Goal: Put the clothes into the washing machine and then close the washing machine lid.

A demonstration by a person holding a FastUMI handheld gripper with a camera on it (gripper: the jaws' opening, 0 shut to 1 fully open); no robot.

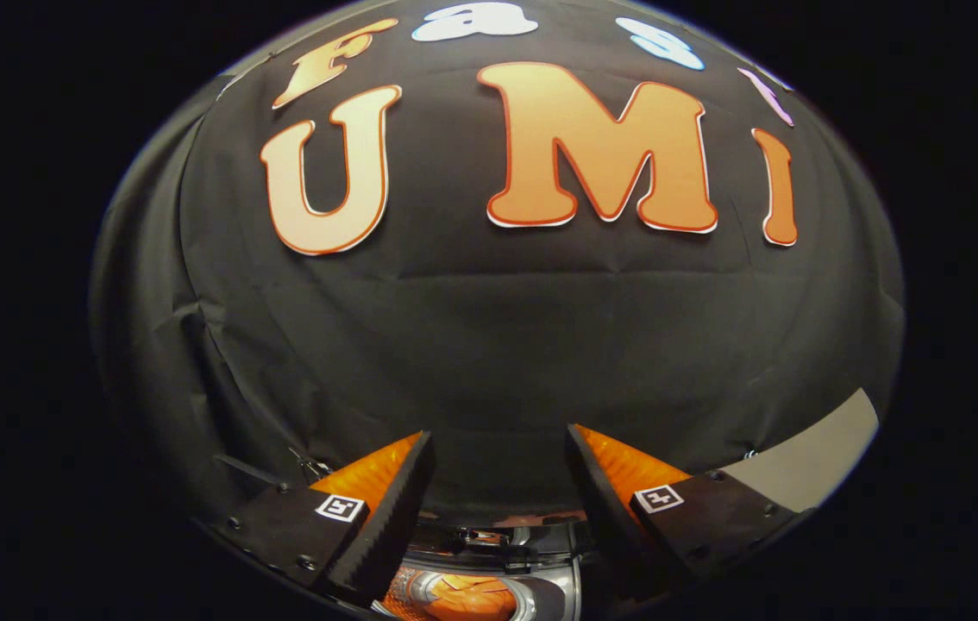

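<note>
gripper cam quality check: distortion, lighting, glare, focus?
Gripper view: strong fisheye bowing, with the booth wall bulging like a dome; lighting is even on the upper cloth and dims toward the lower left; the hand-held gripper is open with nothing between its fingers, which look sharp; the washing machine below them shows bright reflections on its shiny rim; no motion blur evident.
</note>
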